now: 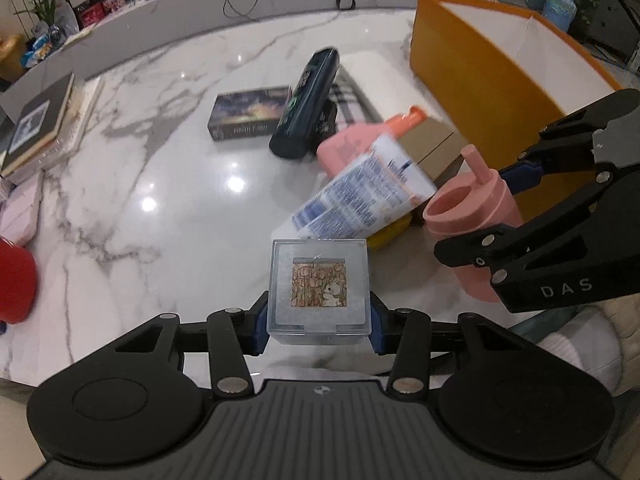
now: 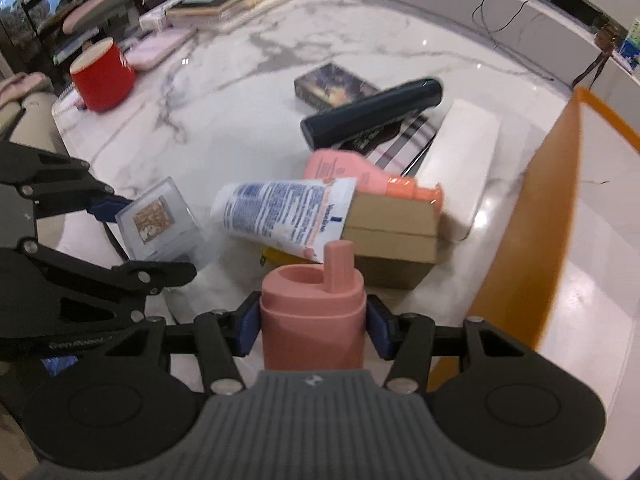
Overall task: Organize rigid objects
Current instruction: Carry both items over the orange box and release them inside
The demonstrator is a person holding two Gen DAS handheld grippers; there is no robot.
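Clear box (image 1: 319, 289) sits clamped in the left gripper (image 1: 318, 320), pink cup (image 2: 313, 312) in the right gripper (image 2: 312, 330); slick sides could slip free ahead of either.

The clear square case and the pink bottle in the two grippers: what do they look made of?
Clear square case: looks like hard transparent plastic, glossy; the printed card inside shows through and its edges are crisp. Pink bottle: probably matte plastic or silicone-coated; its surface is even, without glare.

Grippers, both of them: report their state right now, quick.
Left gripper: closed on the clear plastic box.
Right gripper: closed on the pink cup.
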